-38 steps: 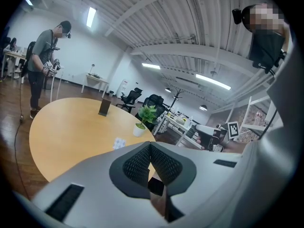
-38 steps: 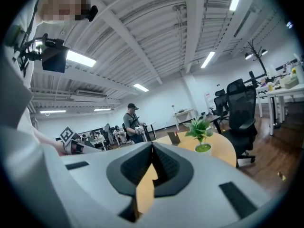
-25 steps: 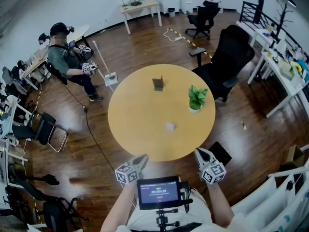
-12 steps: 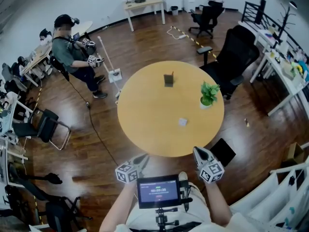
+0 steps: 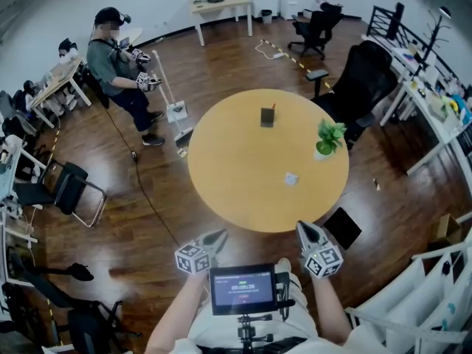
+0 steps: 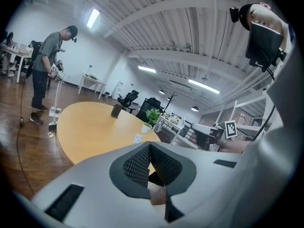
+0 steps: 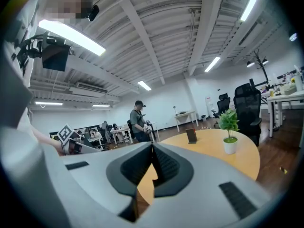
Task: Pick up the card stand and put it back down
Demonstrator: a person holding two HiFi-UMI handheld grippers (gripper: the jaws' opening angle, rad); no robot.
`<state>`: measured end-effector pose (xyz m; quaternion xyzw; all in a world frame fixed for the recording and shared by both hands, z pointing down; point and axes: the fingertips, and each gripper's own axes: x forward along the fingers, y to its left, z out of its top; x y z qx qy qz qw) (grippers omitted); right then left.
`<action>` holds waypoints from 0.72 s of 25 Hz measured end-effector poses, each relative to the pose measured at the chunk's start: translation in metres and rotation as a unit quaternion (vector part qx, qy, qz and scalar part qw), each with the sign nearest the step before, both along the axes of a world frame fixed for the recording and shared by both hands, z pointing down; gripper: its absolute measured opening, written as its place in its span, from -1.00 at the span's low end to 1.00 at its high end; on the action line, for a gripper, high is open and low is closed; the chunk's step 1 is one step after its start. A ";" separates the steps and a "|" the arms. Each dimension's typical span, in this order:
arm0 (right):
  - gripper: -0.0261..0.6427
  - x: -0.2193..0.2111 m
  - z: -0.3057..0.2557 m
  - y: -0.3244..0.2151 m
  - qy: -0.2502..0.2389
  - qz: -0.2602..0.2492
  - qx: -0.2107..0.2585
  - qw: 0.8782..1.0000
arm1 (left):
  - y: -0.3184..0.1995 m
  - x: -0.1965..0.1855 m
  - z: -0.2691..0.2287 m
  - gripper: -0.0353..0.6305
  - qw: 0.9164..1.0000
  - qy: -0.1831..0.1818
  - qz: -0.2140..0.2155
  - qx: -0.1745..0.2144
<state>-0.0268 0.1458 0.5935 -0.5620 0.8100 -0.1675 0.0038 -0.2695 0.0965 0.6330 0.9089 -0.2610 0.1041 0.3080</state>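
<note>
Left gripper and right gripper: both sets of jaws pressed together on nothing, held side by side short of the near rim of the round wooden table. Card stand: dark, upright, on the table's far side, well apart from both grippers, with a potted plant to its right. Handling, by my reckoning: close the gap first, part one gripper's jaws before arrival, and grip the stand squarely, clear of the plant.

Nothing here you can read for certain, your screen shows digits too small to make out, coded square markers on left cube and right cube.
</note>
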 end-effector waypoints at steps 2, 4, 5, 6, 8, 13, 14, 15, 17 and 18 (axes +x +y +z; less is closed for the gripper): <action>-0.90 -0.007 -0.001 0.003 0.001 0.007 0.002 1.000 | 0.004 -0.011 0.004 -0.89 1.000 0.000 0.002 -0.005; -0.90 -0.012 -0.001 0.007 0.005 0.013 0.003 1.000 | 0.009 -0.019 0.007 -0.89 1.000 0.000 0.006 -0.008; -0.90 -0.013 -0.002 0.010 0.007 0.016 0.003 1.000 | 0.010 -0.023 0.008 -0.89 1.000 -0.001 0.007 -0.009; -0.90 -0.014 -0.002 0.012 0.008 0.020 0.003 1.000 | 0.010 -0.025 0.008 -0.89 1.000 -0.001 0.009 -0.009; -0.90 -0.014 -0.006 0.014 0.008 0.029 0.003 1.000 | 0.008 -0.026 0.008 -0.89 1.000 0.000 0.014 -0.009; -0.90 -0.004 -0.011 0.019 -0.002 0.046 0.002 0.999 | 0.002 -0.017 0.003 -0.89 1.000 0.006 0.019 -0.006; -0.90 -0.002 -0.011 0.021 -0.001 0.044 0.001 0.999 | 0.001 -0.015 0.003 -0.89 1.000 0.007 0.017 -0.005; -0.90 0.002 -0.013 0.022 0.002 0.041 0.001 0.999 | -0.001 -0.011 0.002 -0.89 1.000 0.008 0.014 -0.005; -0.90 0.015 -0.016 0.024 0.010 0.040 0.000 0.999 | -0.004 -0.001 0.001 -0.89 1.000 0.013 0.008 -0.006; -0.90 0.023 -0.018 0.025 0.014 0.041 0.000 0.999 | -0.005 0.006 0.001 -0.89 1.000 0.015 0.008 -0.008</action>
